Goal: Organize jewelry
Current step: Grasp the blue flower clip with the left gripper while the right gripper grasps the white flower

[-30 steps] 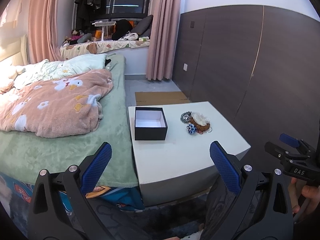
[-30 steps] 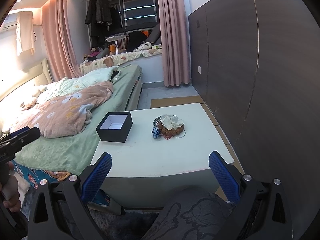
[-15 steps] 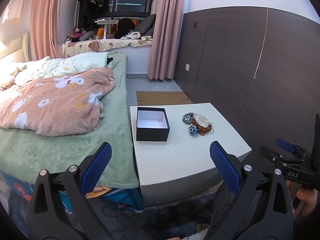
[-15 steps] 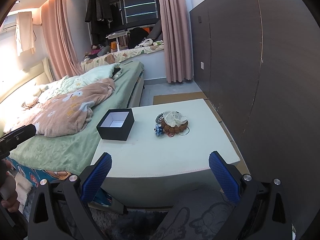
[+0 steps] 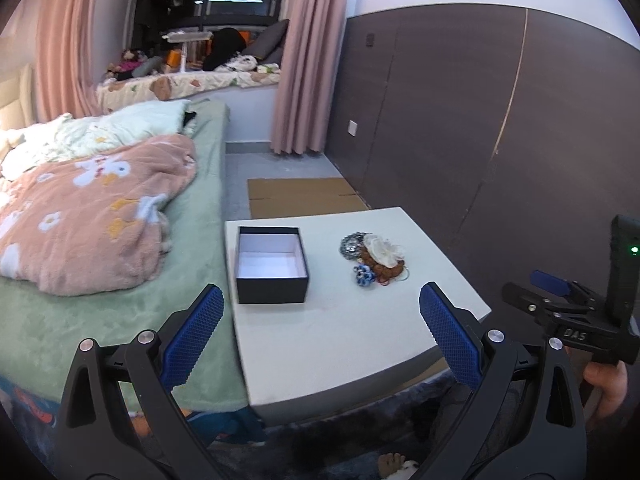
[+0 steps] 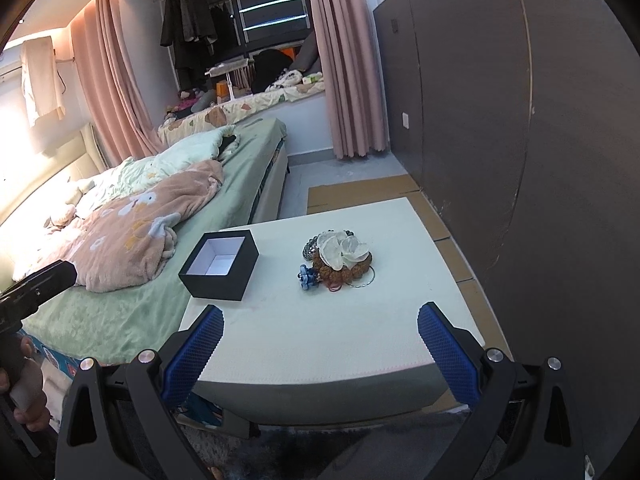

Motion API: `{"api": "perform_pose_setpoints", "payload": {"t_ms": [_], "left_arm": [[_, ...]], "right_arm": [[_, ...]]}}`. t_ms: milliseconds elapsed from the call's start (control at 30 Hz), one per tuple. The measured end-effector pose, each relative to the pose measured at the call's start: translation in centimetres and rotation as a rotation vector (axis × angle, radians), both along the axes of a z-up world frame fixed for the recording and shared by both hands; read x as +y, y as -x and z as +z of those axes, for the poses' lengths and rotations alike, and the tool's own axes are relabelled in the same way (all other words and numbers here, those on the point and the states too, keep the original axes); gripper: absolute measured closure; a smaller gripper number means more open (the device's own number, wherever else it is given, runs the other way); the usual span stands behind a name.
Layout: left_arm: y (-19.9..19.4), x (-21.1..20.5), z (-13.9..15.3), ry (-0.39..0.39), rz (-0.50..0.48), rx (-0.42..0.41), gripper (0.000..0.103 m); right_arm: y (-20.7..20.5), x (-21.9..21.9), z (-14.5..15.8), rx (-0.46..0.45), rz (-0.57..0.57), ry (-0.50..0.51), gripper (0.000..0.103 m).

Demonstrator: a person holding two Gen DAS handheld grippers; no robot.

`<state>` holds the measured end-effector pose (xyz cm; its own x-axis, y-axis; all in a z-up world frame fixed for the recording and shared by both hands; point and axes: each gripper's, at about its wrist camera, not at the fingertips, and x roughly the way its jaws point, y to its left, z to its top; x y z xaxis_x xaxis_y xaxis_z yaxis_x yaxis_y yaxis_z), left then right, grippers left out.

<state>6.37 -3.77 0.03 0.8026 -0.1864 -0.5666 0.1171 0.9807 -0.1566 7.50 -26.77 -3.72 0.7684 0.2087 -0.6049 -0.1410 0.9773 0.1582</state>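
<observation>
Right of the black box (image 6: 219, 264), the jewelry pile (image 6: 339, 259) waits; right gripper (image 6: 320, 344) and left gripper (image 5: 320, 330), both with jaws wide apart and empty, should probably approach its edge pieces first.

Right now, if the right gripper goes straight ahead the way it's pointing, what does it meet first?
Probably the white table: the open right gripper aims at its bare near top, short of the jewelry pile. Depth is uncertain.

A box (image 5: 272, 266) sits on the table (image 5: 340, 332), on the side near the bed (image 5: 120, 280). A pile of jewelry (image 5: 374, 258) lies to its right. A blanket (image 5: 88, 212) lies on the bed. Cardboard (image 5: 300, 198) lies on the floor behind the table.
</observation>
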Motion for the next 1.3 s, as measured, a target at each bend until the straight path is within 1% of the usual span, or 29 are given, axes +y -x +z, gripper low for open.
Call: {"api": "perform_pose_setpoints", "payload": {"t_ms": [200, 300, 500, 600, 633, 733, 767, 833, 900, 1000, 1067, 1233, 1300], "left_arm": [[-3.5, -1.2, -0.6, 0.014, -0.035, 0.036, 0.007], [-5.6, -1.9, -1.2, 0.022, -0.057, 0.074, 0.011], [-10.0, -2.8, -2.5, 0.068, -0.095, 0.160, 0.020], [-12.3, -3.4, -3.4, 0.098, -0.116, 0.211, 0.022], [-13.2, -3.7, -3.9, 0.109, -0.123, 0.235, 0.025], [-15.7, -4.7, -5.6, 0.127, -0.146, 0.311, 0.034], [-16.5, -5.1, -6.3, 0.127, -0.150, 0.333, 0.038], [-18.0, -5.7, -7.5, 0.135, -0.156, 0.376, 0.041], [-19.2, -6.1, -8.6, 0.146, -0.156, 0.409, 0.042], [-20.9, -7.0, -9.9, 0.141, -0.162, 0.436, 0.043], [-21.8, -7.5, -10.8, 0.141, -0.164, 0.454, 0.048], [-24.1, -8.6, -13.8, 0.154, -0.172, 0.507, 0.049], [-24.6, -9.0, -14.9, 0.157, -0.182, 0.521, 0.049]], "right_arm": [[-3.4, -1.0, -1.4, 0.058, 0.009, -0.051, 0.008], [-5.0, -1.4, -1.8, 0.081, 0.012, -0.059, 0.008], [-8.2, -2.0, -2.5, 0.107, 0.032, -0.079, 0.009], [-9.9, -2.3, -3.5, 0.128, 0.043, -0.091, 0.016], [-10.4, -2.4, -3.8, 0.134, 0.039, -0.093, 0.016], [-11.7, -2.8, -5.2, 0.168, 0.042, -0.111, 0.024], [-11.9, -2.8, -5.5, 0.175, 0.043, -0.110, 0.025], [-12.5, -2.9, -6.1, 0.186, 0.041, -0.109, 0.028], [-13.2, -3.0, -6.9, 0.201, 0.028, -0.112, 0.035], [-14.1, -2.9, -8.0, 0.227, 0.022, -0.100, 0.038], [-14.6, -3.0, -8.7, 0.250, 0.008, -0.088, 0.044], [-15.8, -3.6, -9.9, 0.284, -0.005, -0.106, 0.044], [-16.6, -3.9, -10.5, 0.305, -0.011, -0.113, 0.046]]}}
